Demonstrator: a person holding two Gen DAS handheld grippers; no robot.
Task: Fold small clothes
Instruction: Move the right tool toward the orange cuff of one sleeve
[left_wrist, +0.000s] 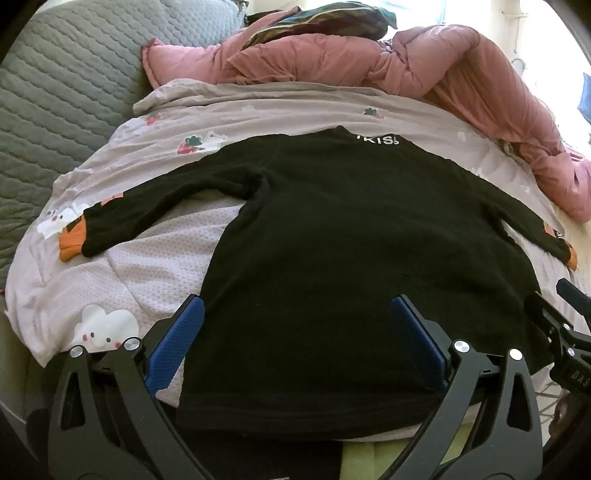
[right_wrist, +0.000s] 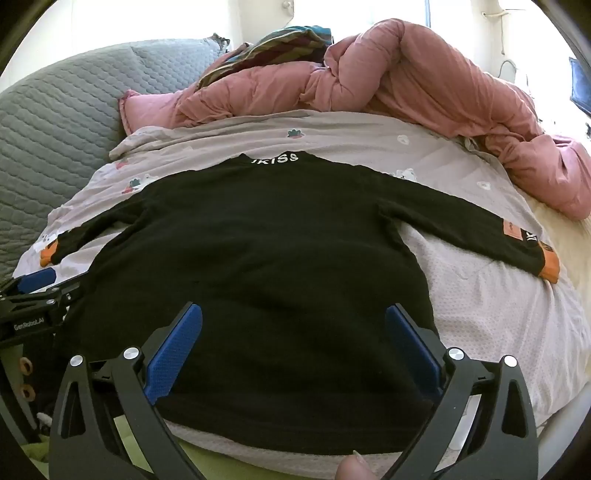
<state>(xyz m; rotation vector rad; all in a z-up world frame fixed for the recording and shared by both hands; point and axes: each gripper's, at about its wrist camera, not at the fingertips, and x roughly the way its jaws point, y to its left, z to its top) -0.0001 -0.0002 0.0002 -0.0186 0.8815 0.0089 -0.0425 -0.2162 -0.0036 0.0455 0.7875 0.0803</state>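
Left wrist view: black long-sleeved top (left_wrist: 351, 240) lies flat and spread on a bed, on a pale blanket (left_wrist: 147, 266) printed with strawberries and white animals. Collar points away from the camera, white lettering on it, hem nearest the camera. Both sleeves stretched out to the sides, orange cuffs at the ends, left cuff (left_wrist: 70, 243) on the blanket. Left tool (left_wrist: 295, 314) hangs over the hem part of the top, jaws wide apart, nothing between the blue pads (left_wrist: 177, 343); cannot tell if the tips touch the cloth. Part of the right tool (left_wrist: 569, 332) shows at the right edge, beside the top's hem corner. Behind the blanket a bunched pink quilt (left_wrist: 443, 66), with a striped cloth (left_wrist: 314, 18) on top of it. Grey quilted headboard (left_wrist: 66, 81) at far left.

Right wrist view: same black top (right_wrist: 258, 251), collar far, hem near, lettering reads "IKISS". Right sleeve runs out to the right, ending in an orange cuff (right_wrist: 548, 266) with a small orange label just beside it. Right tool (right_wrist: 293, 314) over the lower middle of the top, jaws wide, blue pads (right_wrist: 173, 350) empty. Left tool (right_wrist: 37, 291) enters at the left edge, near the top's left side. A fingertip (right_wrist: 354, 469) shows at the bottom edge. Pink quilt (right_wrist: 443, 74) and grey headboard (right_wrist: 55, 122) behind.
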